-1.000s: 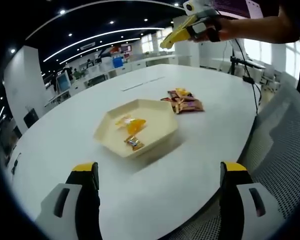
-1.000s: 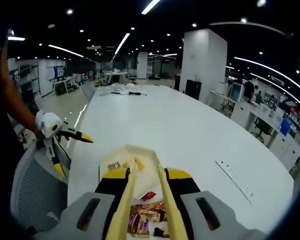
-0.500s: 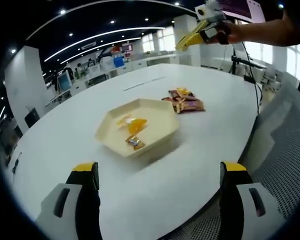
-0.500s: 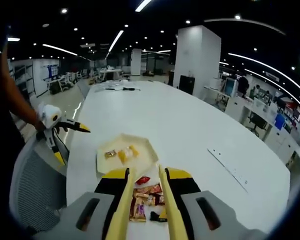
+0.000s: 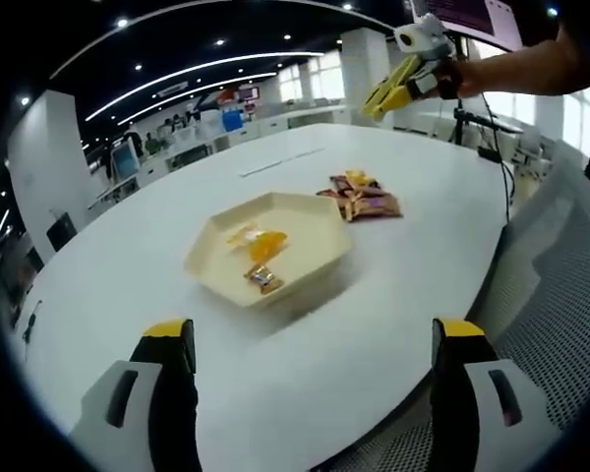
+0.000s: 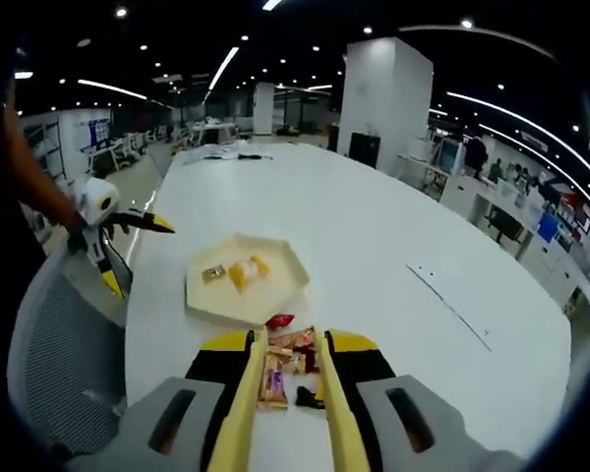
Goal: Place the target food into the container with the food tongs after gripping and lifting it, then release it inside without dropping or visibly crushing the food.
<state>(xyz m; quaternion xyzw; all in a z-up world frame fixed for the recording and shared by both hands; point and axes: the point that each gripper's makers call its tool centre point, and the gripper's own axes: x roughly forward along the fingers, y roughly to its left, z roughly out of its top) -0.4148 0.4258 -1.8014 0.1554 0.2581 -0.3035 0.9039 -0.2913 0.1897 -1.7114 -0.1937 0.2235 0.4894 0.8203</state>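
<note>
A cream hexagonal tray [image 5: 324, 258] sits on the white table and holds orange packets [image 5: 261, 243] and a small wrapped candy [image 5: 263, 279]. Beyond it lies a pile of snack packets [image 5: 359, 197]. My left gripper [image 5: 313, 339] stands wide open near the table's edge, with nothing between its jaws. A hand holds my right gripper [image 5: 398, 87] high above the far side. In the right gripper view my right gripper [image 6: 288, 342] is shut on yellow food tongs [image 6: 248, 393], whose arms stand apart above the snack pile [image 6: 285, 356]. The tray [image 6: 290, 280] lies just past it, and the left gripper [image 6: 138, 254] is at the left.
The white table [image 6: 393, 256] is long and oval and stretches far ahead. A grey mesh chair [image 6: 59, 374] stands at its near edge, beside the left gripper. A cable and stand [image 5: 477, 133] rise at the table's far right. Desks and pillars lie beyond.
My right gripper with the tongs has drawn back and upward, so the tray and the snack pile sit farther ahead in its view. The left gripper has stayed still and open.
</note>
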